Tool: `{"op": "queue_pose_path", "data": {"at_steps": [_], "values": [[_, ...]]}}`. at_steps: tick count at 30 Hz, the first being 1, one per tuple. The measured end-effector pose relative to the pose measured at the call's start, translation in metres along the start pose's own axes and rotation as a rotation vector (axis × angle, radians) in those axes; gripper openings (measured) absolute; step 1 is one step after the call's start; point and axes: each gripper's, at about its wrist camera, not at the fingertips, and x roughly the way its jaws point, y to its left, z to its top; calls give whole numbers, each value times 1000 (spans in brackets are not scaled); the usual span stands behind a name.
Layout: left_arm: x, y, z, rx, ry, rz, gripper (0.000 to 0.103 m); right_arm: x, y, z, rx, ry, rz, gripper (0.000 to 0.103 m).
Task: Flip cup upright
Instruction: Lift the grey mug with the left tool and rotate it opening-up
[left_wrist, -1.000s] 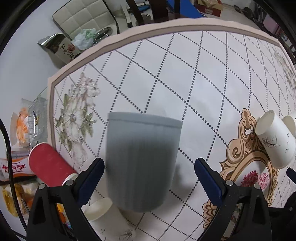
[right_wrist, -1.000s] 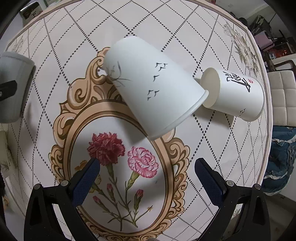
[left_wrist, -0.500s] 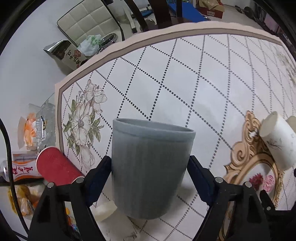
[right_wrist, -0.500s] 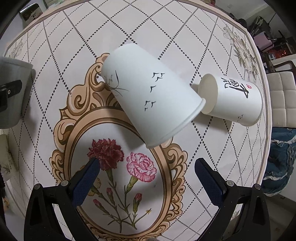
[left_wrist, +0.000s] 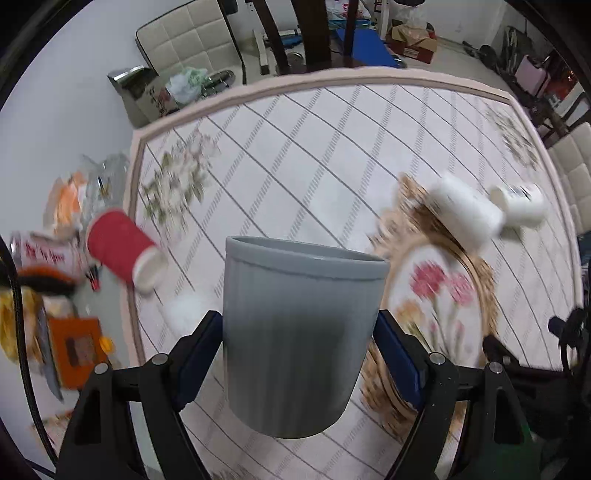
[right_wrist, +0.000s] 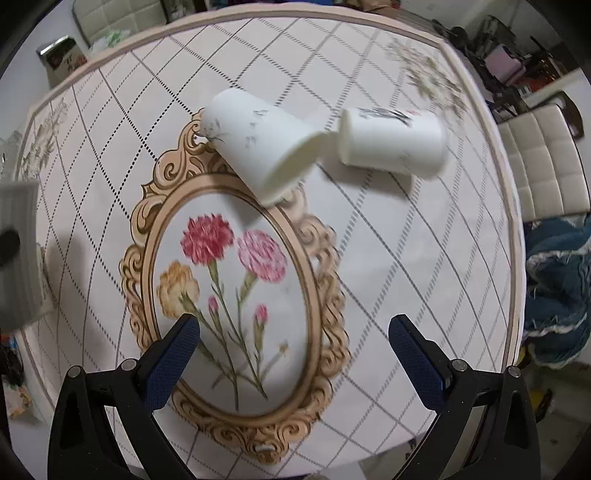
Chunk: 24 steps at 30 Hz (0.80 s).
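Note:
My left gripper (left_wrist: 297, 350) is shut on a grey ribbed cup (left_wrist: 299, 332), its mouth up and away from me, held above the table. The cup also shows at the left edge of the right wrist view (right_wrist: 18, 254). My right gripper (right_wrist: 293, 350) is open and empty above the flower print. Two white paper cups lie on their sides ahead of it, one with birds (right_wrist: 258, 147) and one with writing (right_wrist: 395, 142). Both show blurred in the left wrist view, the nearer one (left_wrist: 465, 210) and the farther one (left_wrist: 521, 205).
A red paper cup (left_wrist: 122, 251) lies on its side at the table's left edge. Packets and clutter (left_wrist: 44, 280) lie beyond that edge. White chairs (right_wrist: 543, 162) stand to the right, with a blue cloth (right_wrist: 557, 284) below. The table's rim (left_wrist: 332, 79) runs across the far side.
My left gripper closed on the grey cup and lifted it, tilting the view up. My right gripper pulled back from the white cups and stayed open.

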Motion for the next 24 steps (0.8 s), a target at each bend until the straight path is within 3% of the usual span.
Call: {"op": "queue_pose_path", "data": {"at_steps": [8, 13, 20, 24], "values": [[8, -35, -69, -42, 131, -158, 81, 2, -66, -64, 91, 4, -64, 103], [37, -45, -87, -165, 250, -242, 81, 24, -93, -78, 133, 51, -76, 103], [67, -62, -82, -258, 284, -231, 82, 55, -117, -73, 138, 90, -67, 103], [69, -72, -72, -290, 248, -213, 82, 68, -128, -69, 143, 107, -57, 103]]}}
